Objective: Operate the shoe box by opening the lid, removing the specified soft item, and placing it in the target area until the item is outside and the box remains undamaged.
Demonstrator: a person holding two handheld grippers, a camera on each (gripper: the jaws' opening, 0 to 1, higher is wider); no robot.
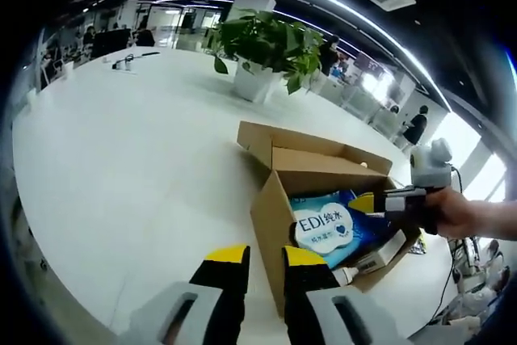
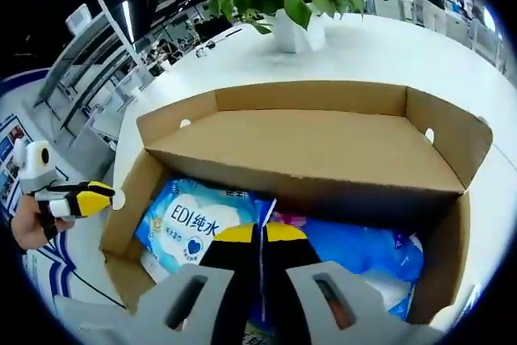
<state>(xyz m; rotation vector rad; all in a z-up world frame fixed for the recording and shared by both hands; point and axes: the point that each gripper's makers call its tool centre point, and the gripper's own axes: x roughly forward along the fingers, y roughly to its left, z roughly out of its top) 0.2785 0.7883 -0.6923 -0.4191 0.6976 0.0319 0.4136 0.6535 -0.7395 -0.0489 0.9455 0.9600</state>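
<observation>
The blue wipes pack (image 2: 202, 228) is seen lying inside the open shoe box (image 2: 323, 151), directly under the right gripper (image 2: 260, 236), jaws pressed together. The left gripper (image 1: 265, 258), jaws narrowly parted, is held outside.

Open shoe box (image 1: 279, 199) with blue pack (image 1: 335, 228), left tongs (image 1: 266, 258) just beside.

The left gripper (image 1: 264, 258) points forward, its yellow-tipped black jaws upright with a narrow gap between them. In the right gripper view it enters from the left, held in a hand (image 2: 27, 224), jaws level. The right gripper (image 2: 260, 234) has its jaws pressed together, tips touching. In the left gripper view it comes in from the right, gripped by a hand (image 1: 458, 212).
</observation>
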